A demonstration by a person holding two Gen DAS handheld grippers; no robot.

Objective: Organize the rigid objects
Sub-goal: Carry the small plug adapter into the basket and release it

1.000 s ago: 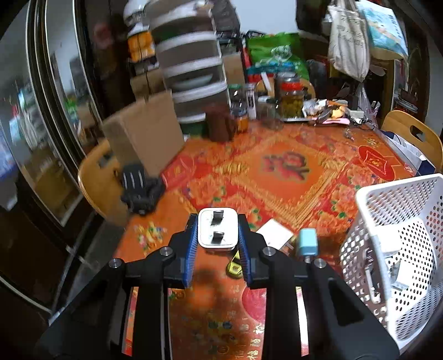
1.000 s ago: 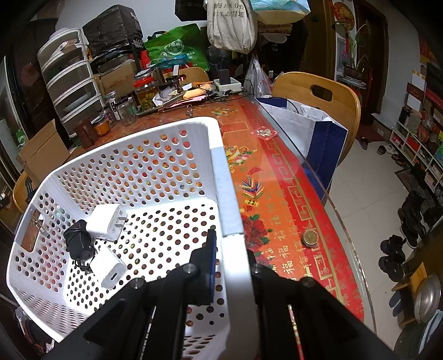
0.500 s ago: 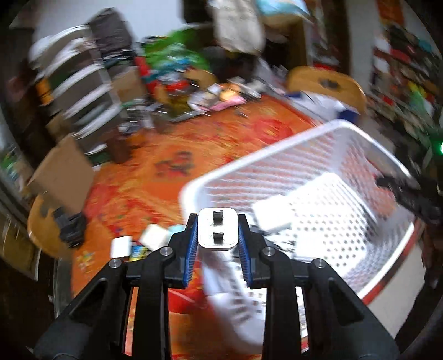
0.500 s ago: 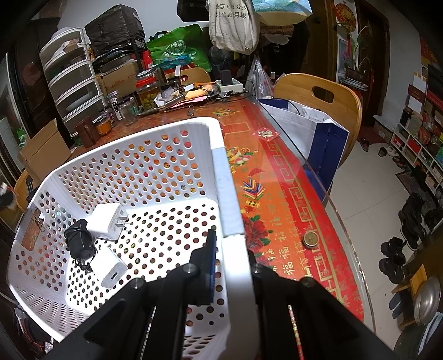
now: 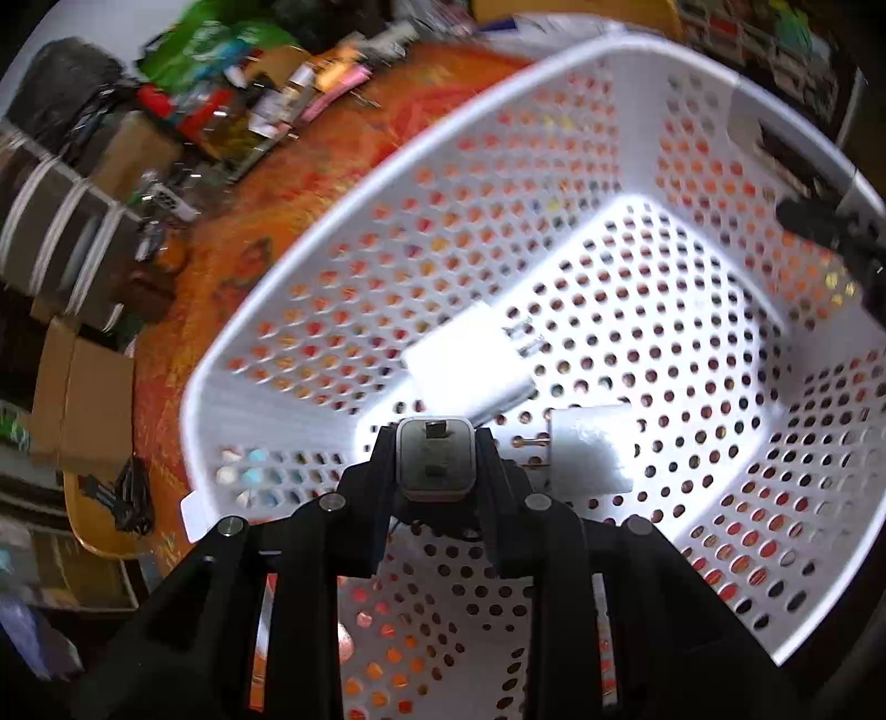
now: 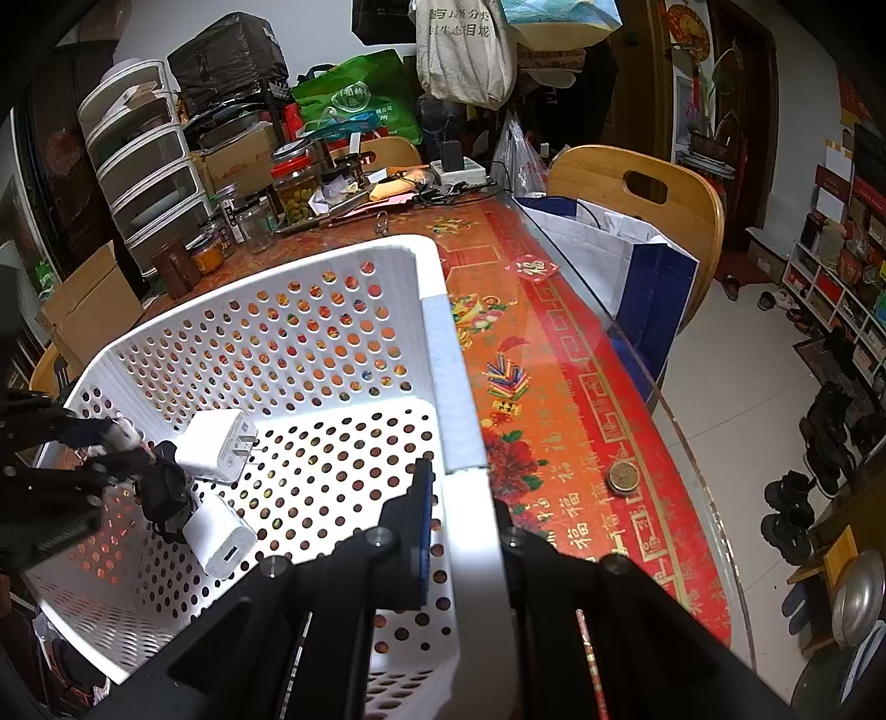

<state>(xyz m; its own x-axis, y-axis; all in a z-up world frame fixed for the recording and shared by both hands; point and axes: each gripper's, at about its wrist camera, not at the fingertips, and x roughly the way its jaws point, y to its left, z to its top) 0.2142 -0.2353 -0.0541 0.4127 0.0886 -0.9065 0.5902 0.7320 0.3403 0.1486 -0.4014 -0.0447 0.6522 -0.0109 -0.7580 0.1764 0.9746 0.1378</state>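
My left gripper, clenched on a white two-pin charger plug, should lower near the perforated white plastic basket's floor before letting go.

The counter, under an orange-red patterned cloth, carries a white basket at 9 o'clock, jars at 12, a coin at 3.

A glass-topped surface with a red and gold patterned cloth fills the room's middle. A wooden chair stands at its far side on a pale tiled floor. Stacked plastic drawers stand before the white wall.
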